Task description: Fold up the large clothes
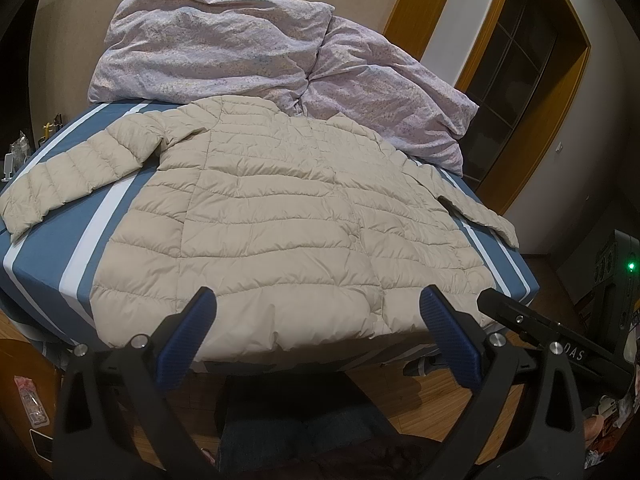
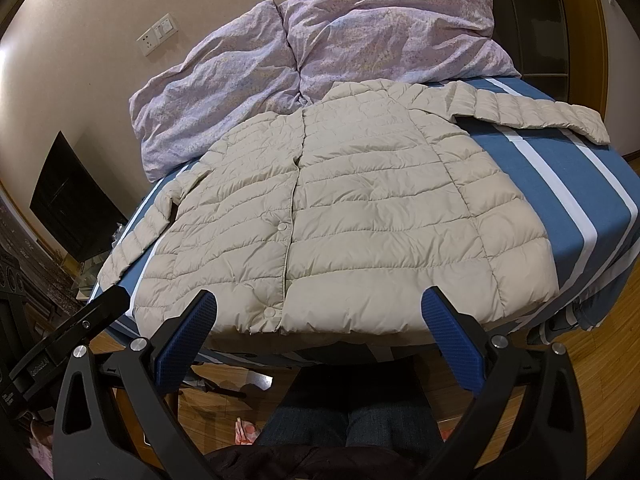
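Left wrist view, left to right: small clutter sits at the far left edge, too blurred to identify; a beige quilted puffer jacket (image 1: 276, 216) lies spread flat, front up, across a bed with a blue and white striped sheet (image 1: 80, 236), one sleeve (image 1: 60, 176) stretched toward the left edge of the frame, the other sleeve (image 1: 476, 212) reaching right. A crumpled lilac floral duvet (image 1: 224, 48) is heaped in the upper centre, touching the jacket collar. The left gripper (image 1: 316, 300) hovers at lower centre just in front of the jacket hem, jaws spread wide, nothing between the blue pads. A wooden door frame (image 1: 540, 92) fills the upper right; a dark device with a green light (image 1: 631, 266) sits at the right edge. Right wrist view, left to right: a dark panel (image 2: 76, 200) leans on the wall at left, a wall socket plate (image 2: 158, 34) is at upper left, the duvet (image 2: 320, 40) at top centre, the jacket (image 2: 360, 208) at centre with its snap placket (image 2: 294, 200) running down the middle. The right gripper (image 2: 318, 300) is likewise released, jaws wide apart near the hem, holding nothing. Wooden floor (image 2: 600, 360) shows at lower right. No containers are visible in either view.
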Available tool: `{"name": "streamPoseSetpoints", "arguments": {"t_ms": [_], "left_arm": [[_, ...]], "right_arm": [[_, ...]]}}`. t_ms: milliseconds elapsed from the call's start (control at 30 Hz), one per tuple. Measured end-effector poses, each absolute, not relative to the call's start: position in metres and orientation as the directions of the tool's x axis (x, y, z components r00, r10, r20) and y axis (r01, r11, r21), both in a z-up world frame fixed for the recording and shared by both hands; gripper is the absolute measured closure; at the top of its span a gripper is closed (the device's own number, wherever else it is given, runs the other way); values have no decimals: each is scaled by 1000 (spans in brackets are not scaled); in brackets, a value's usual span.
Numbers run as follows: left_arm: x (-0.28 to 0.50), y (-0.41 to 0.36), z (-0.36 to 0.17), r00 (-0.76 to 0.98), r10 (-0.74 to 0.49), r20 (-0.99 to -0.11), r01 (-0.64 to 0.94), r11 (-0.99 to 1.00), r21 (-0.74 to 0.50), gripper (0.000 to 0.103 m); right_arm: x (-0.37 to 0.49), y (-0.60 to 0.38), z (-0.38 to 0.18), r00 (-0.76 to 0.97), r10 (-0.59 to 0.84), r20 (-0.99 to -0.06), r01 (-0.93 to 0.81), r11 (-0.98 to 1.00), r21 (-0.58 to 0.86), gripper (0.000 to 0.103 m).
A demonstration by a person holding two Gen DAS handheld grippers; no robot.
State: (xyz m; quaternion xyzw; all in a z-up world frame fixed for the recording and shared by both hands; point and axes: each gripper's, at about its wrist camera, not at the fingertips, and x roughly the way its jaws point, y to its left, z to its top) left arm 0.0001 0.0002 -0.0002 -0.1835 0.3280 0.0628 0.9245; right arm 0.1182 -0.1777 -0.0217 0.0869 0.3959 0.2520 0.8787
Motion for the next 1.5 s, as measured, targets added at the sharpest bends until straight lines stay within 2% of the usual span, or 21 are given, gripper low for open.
{"name": "streamPoseSetpoints", "arguments": {"t_ms": [1500], "left_arm": [[4,1,-2,773,-4,-634,-236,926,-294,2]], "right_arm": [[127,-177,-22,567,500,-655,-361,865,348,1]]}}
